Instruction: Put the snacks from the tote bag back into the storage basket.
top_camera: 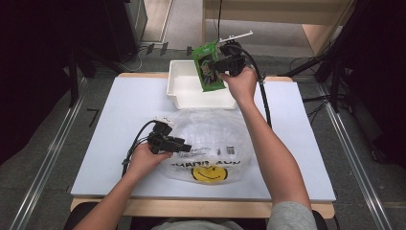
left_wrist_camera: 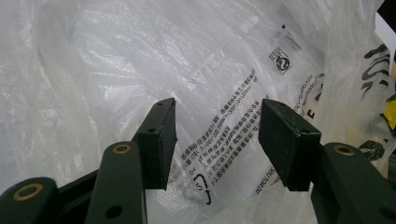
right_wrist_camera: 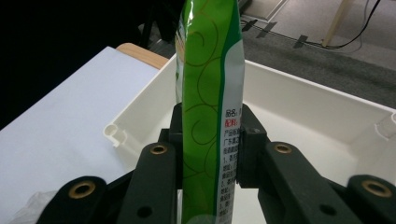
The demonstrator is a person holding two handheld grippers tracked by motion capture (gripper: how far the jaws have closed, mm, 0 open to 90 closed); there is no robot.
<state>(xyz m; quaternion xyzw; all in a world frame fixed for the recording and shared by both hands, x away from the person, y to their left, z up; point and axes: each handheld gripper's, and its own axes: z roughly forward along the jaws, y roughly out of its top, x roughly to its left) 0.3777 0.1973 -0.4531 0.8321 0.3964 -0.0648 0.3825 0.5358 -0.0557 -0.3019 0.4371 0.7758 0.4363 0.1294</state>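
Observation:
A green snack packet point(top_camera: 208, 67) hangs over the white bin point(top_camera: 184, 93) at the table's far side, pinched in my right gripper point(top_camera: 221, 64). In the right gripper view the packet point(right_wrist_camera: 210, 107) stands edge-on between the shut jaws, with the bin point(right_wrist_camera: 327, 116) below it. My left gripper point(top_camera: 186, 146) rests at the left edge of a clear plastic bag point(top_camera: 215, 139) with a yellow smiley face. In the left gripper view its jaws stand open over the bag's printed film point(left_wrist_camera: 224, 135), with nothing clamped between the pads point(left_wrist_camera: 159, 140).
The white tabletop point(top_camera: 119, 124) lies bare to the left of the bag. Black cables point(top_camera: 264, 105) trail from both grippers. Dark stands and floor rails flank the table.

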